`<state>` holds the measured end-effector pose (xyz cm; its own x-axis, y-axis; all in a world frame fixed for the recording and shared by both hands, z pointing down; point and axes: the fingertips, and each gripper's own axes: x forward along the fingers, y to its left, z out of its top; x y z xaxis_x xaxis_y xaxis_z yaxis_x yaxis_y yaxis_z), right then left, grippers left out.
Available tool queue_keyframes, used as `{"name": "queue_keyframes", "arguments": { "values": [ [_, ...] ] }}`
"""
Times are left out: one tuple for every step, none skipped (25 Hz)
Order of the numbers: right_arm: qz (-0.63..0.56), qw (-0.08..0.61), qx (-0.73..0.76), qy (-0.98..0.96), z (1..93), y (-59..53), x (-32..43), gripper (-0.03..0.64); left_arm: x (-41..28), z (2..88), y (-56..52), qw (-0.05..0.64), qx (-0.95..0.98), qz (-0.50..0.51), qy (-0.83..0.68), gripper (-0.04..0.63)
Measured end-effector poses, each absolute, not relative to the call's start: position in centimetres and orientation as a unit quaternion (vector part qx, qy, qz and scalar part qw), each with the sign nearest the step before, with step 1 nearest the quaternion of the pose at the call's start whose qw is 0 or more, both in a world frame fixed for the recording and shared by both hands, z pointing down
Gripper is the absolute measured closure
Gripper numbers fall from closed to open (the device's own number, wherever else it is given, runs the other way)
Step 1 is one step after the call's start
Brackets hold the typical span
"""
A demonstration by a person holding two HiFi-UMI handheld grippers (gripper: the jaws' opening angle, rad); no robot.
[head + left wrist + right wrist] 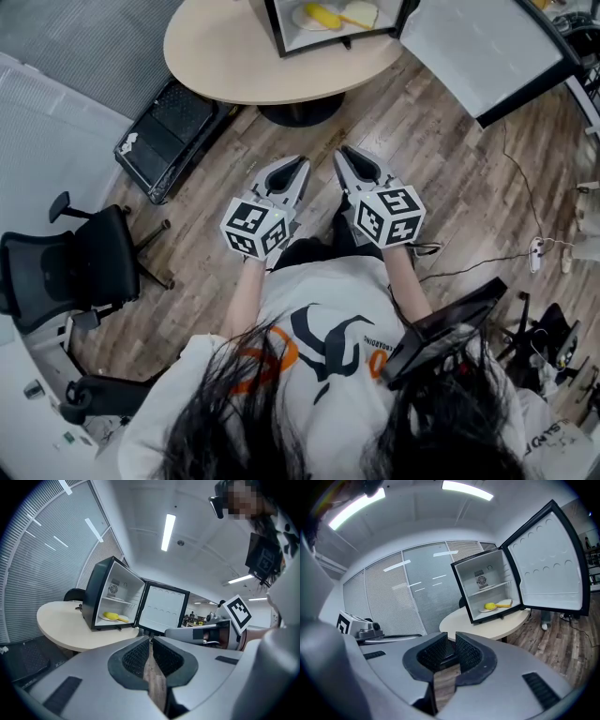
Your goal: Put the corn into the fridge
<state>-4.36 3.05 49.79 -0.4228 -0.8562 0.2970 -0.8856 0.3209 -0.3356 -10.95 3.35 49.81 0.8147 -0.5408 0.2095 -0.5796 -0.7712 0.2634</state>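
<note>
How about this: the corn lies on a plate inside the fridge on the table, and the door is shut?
The door is wide open, not shut, as the right gripper view shows. The corn does lie on a plate inside the fridge on the table.

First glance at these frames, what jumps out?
The open fridge on the round table, at the top of the head view, with the corn inside. Below it, the left gripper and right gripper sit side by side over the wood floor, both shut and empty.
</note>
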Motion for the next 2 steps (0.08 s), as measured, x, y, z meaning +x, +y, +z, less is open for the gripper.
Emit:
{"name": "queue_keyframes", "arguments": {
  "values": [
    [0.228,0.033,0.536,-0.812,49.84,2.96,-4.46,0.565,-11.1,49.87,3.23,0.16,0.939,0.061,-0.299,0.577],
    [0.229,0.033,0.536,-0.812,49.89,2.87,-4.56,0.565,-11.23,49.94,3.12,0.161,0.938,0.061,-0.3,0.577]
  ]
}}
